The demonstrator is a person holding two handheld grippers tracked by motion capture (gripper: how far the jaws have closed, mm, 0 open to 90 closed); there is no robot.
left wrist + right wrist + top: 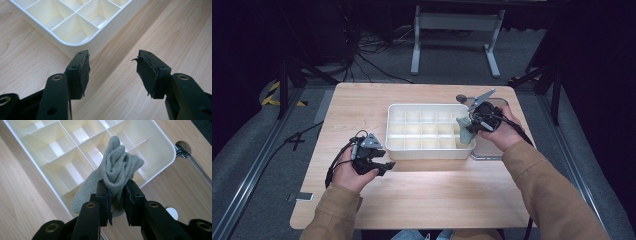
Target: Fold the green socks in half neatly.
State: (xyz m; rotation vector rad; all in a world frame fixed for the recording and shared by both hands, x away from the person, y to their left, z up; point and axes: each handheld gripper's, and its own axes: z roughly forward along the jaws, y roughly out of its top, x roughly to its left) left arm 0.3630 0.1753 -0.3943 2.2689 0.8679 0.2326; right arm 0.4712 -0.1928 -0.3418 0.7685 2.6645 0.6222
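A dark room with grey carpet, loose black cables and the white legs of a stand lies beyond a light wooden tabletop, lit brightly near its middle. A white divided tray sits toward the far half of the tabletop, slightly right of centre, its cream compartments laid out in rows; all the cells that can be seen look bare. Against the tray's right side, near the tabletop's right edge, lies a clear plastic lid. The right gripper, held in the person's right hand, hovers over the tray's right end, and its jaws are clamped on a bunched grey-green sock. In the right gripper view the sock stands up between the two black jaws in a rolled, folded wad, with a loose flap hanging down to one side over the tray's rim; it hangs above the end compartments by the tray's rounded corner, and whether its lower part touches the tray cannot be told. The left gripper, in the person's left hand, rests low near the tabletop just off the tray's near left corner. In the left gripper view its jaws stand wide apart with nothing between them, bare wood showing in the gap, and the worn pads are frayed at their edges.
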